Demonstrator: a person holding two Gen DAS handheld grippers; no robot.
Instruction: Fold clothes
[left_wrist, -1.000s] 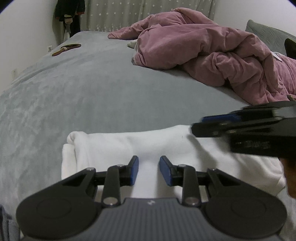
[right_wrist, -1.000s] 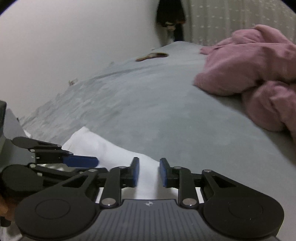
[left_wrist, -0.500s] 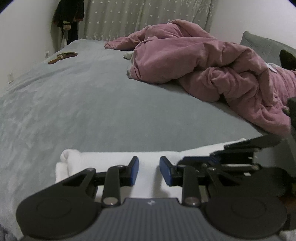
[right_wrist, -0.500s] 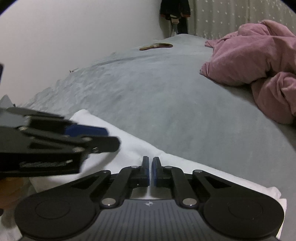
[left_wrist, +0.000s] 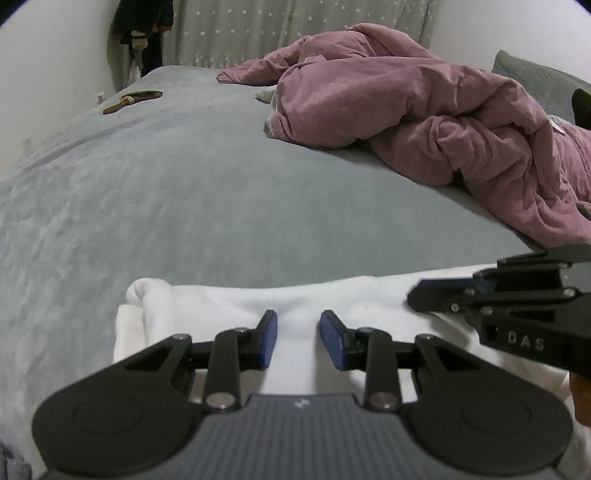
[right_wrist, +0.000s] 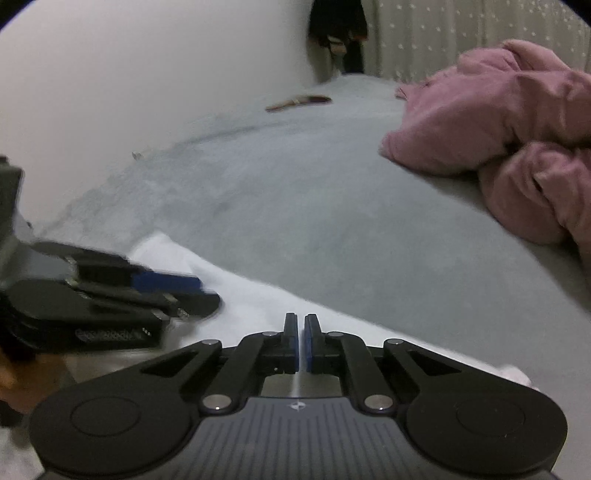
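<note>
on the grey bed (left_wrist: 207, 206), left wrist view: the folded white garment (left_wrist: 229, 306) lies at the near edge. the left gripper (left_wrist: 298, 334) hovers over it, jaws parted with only a raised ridge of cloth in the gap, pads not pinching. pink blanket (left_wrist: 406, 110) heaped further back.

right wrist view: right gripper (right_wrist: 301, 341) is clenched on a thin fold of that white garment (right_wrist: 251, 295). left gripper (right_wrist: 199, 295) sits just beside, blurred.

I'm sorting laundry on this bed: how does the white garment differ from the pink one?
The white garment lies flat, partly folded, at the near edge; the pink garment is a crumpled heap farther back. The white one looks thin, the pink one bulky. Both rest on the grey bedspread.
</note>
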